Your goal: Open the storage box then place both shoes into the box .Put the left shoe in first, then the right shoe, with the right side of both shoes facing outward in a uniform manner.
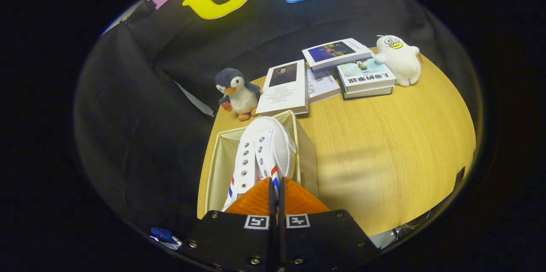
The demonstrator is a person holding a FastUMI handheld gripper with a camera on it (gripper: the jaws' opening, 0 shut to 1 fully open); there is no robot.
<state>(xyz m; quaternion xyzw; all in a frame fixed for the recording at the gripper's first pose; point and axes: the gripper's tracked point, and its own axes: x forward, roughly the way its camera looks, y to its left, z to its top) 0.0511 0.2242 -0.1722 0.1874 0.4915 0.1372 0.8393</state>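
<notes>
A white canvas shoe (262, 152) with red and blue stripes at its side hangs toe-away, just ahead of my fingers. It sits over the right half of an open beige storage box (218, 152). My gripper (275, 189) is shut on the shoe's heel end, its two fingers nearly touching with the thin edge pinched between them. The box stands at the left edge of the wooden table (384, 148). The left half of the box shows bare lining. I cannot tell whether the sole rests on the box floor.
A penguin plush (236, 91) stands just beyond the box. Several books (286, 88) lie past it, two of them stacked (367, 78), with a white duck plush (399, 59) at the far right. Bare tabletop spreads right of the box.
</notes>
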